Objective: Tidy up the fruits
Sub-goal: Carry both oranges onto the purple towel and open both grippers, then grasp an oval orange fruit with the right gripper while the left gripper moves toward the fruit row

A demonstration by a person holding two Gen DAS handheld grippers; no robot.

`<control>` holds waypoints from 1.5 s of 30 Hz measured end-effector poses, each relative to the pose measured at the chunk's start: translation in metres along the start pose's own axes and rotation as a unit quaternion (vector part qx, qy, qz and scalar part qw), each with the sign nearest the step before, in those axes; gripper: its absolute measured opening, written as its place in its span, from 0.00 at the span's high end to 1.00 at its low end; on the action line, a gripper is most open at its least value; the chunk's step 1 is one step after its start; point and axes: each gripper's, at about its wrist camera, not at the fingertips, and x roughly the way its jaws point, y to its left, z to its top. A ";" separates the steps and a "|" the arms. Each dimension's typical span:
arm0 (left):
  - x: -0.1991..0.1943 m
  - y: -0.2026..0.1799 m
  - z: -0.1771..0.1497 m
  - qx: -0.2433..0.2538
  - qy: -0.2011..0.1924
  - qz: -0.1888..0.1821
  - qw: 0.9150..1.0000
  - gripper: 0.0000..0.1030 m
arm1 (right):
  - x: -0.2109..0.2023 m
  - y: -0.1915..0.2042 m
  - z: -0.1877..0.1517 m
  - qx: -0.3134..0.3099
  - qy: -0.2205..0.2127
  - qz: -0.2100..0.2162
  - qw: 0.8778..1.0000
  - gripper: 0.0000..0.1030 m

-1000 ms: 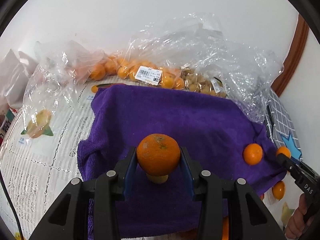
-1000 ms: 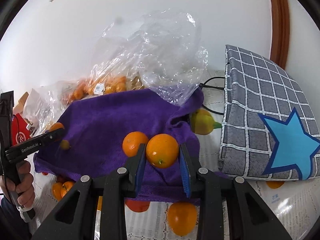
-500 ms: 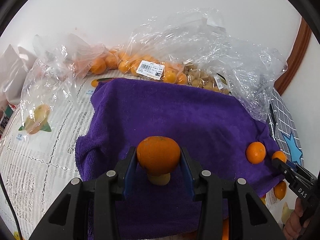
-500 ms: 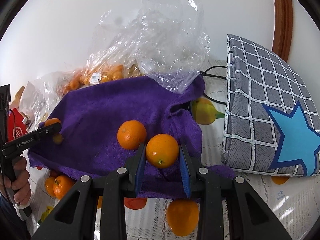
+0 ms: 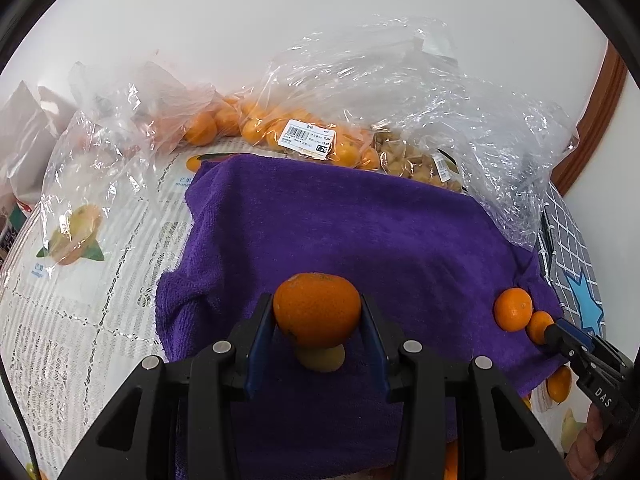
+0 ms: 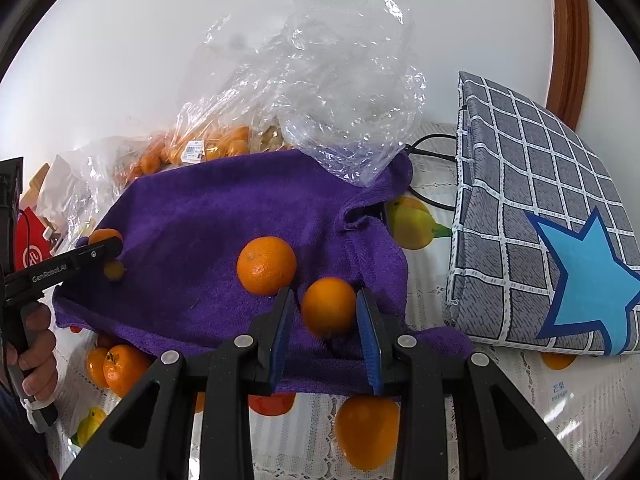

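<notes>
A purple towel [image 5: 352, 236] lies spread on the table; it also shows in the right wrist view [image 6: 208, 216]. My left gripper [image 5: 318, 322] is shut on an orange [image 5: 316, 308], held low over the towel's near part above a small yellow fruit [image 5: 320, 358]. My right gripper [image 6: 326, 314] has its jaws spread slightly wider than a smaller orange [image 6: 328, 306] that sits on the towel's right edge. Another orange [image 6: 266, 266] rests on the towel just left of it, seen too in the left wrist view [image 5: 513, 308].
Clear plastic bags of oranges [image 5: 304, 136] and small brown fruit [image 5: 412, 162] lie behind the towel. A grey checked cushion with a blue star [image 6: 536, 224] stands at the right. The patterned tablecloth [image 5: 80, 308] carries printed fruit; loose oranges [image 6: 116, 368] lie left of the towel's front.
My right gripper has lowered onto the towel and its jaws have opened off the smaller orange. My left gripper has drifted slightly forward, still holding its orange.
</notes>
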 end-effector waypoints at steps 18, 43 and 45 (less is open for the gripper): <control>-0.015 -0.004 0.000 -0.003 -0.040 -0.020 0.999 0.50 | -0.025 0.015 -0.001 -0.029 -0.054 -0.022 0.998 0.52; -0.060 0.021 -0.024 -0.025 -0.126 0.004 0.992 0.45 | -0.050 0.049 -0.057 -0.028 -0.020 0.026 0.999 0.52; -0.066 0.025 -0.030 -0.025 -0.129 0.008 0.991 0.44 | -0.049 0.051 -0.059 -0.033 -0.018 0.014 0.999 0.52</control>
